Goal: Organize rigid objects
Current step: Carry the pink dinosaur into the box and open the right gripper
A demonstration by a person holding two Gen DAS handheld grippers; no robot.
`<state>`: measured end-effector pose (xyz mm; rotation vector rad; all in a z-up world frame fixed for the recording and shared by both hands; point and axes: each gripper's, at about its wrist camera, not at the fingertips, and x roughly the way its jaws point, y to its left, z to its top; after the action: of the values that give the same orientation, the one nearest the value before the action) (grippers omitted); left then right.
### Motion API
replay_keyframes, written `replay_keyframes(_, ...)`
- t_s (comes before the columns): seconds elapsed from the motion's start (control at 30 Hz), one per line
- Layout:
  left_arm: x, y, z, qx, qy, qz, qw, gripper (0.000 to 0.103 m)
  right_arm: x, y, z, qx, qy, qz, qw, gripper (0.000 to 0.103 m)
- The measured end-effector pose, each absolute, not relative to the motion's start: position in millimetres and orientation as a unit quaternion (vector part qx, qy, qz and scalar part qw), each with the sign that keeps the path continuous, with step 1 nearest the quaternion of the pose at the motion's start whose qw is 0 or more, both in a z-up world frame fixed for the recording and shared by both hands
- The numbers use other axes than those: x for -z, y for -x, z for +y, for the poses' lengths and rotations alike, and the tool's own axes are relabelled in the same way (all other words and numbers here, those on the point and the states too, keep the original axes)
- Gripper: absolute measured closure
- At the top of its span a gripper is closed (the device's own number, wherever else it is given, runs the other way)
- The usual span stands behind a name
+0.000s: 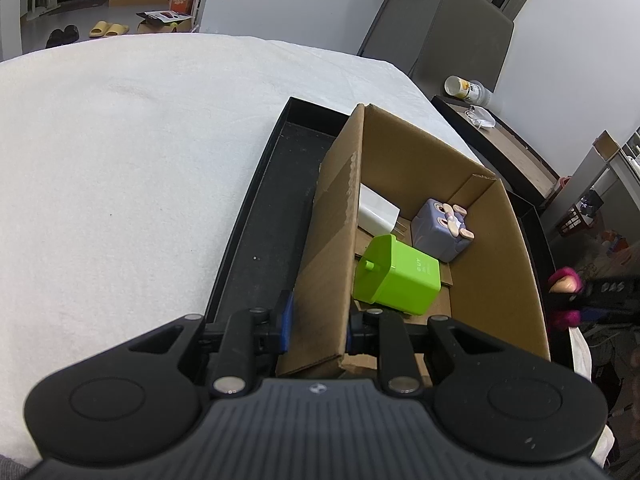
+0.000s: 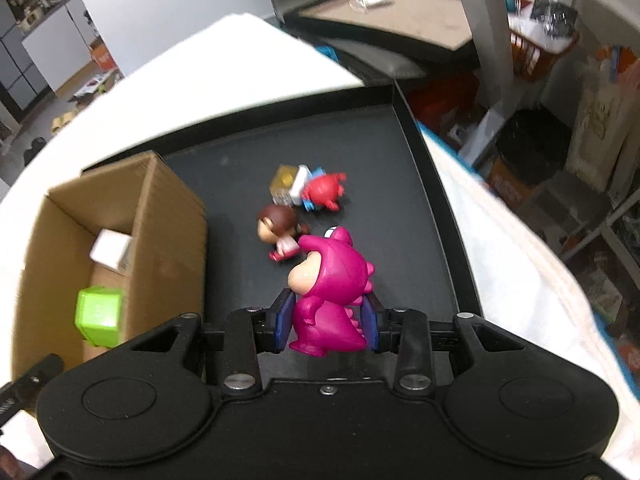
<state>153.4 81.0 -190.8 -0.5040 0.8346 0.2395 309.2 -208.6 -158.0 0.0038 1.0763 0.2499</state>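
White bedding underlies the black tray (image 2: 420,168). Right gripper (image 2: 328,320) clamps a magenta dinosaur figure (image 2: 328,296); carry it level, leftward, into the cardboard box (image 1: 400,152), whose wall the left gripper (image 1: 318,320) pinches steady.

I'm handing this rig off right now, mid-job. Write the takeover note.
Left hand-held gripper: shut on the cardboard box wall, steadying it.
Right hand-held gripper: shut on the pink dinosaur figure, above the black tray.
Done: green block, white block and purple bunny cube lie in the box.
Left: box the dinosaur, then the brown-haired figure, red figure and gold-topped cube on the tray.
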Motion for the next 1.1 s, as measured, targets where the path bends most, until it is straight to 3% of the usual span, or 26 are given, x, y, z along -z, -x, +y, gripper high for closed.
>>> replay_keyframes(0.57, 190.4, -153.5, 80.1, -0.112, 0.240, 0.401, 0.877, 0.081, 96.8, -296.0, -169.8, -0.195, 0.006, 0.453, 0.870, 0.068)
replay_keyframes(1.1, 191.7, -153.3, 81.5, -0.108, 0.244, 0.402, 0.876, 0.081, 97.1, -288.8, -112.6, -0.237, 0.058, 0.456, 0.856, 0.068)
